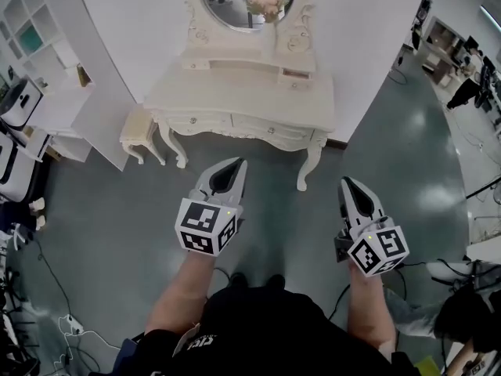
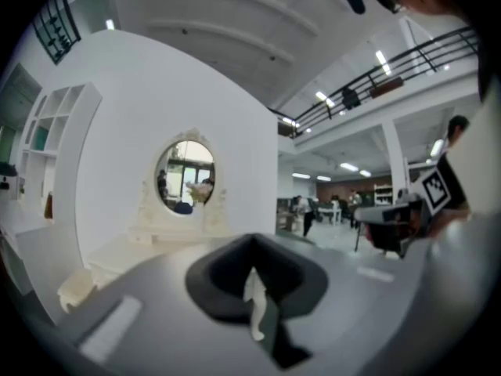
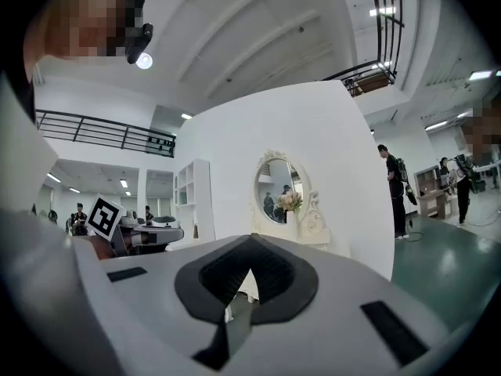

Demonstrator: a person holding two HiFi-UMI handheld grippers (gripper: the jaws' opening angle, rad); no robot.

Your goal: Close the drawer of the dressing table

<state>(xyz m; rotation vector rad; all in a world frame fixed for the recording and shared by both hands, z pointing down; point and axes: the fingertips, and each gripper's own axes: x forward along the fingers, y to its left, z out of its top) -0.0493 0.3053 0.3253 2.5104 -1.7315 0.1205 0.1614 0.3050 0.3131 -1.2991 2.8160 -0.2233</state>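
nearby, a cream stool [image 1: 141, 131] stands just beside the dressing table [image 1: 235, 94].

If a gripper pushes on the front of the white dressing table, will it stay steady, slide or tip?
Probably steady under a light push: the dressing table looks like solid furniture and seems to stand against the wall. Its thin curved legs may slide a little on the smooth floor. The tall oval mirror might wobble.
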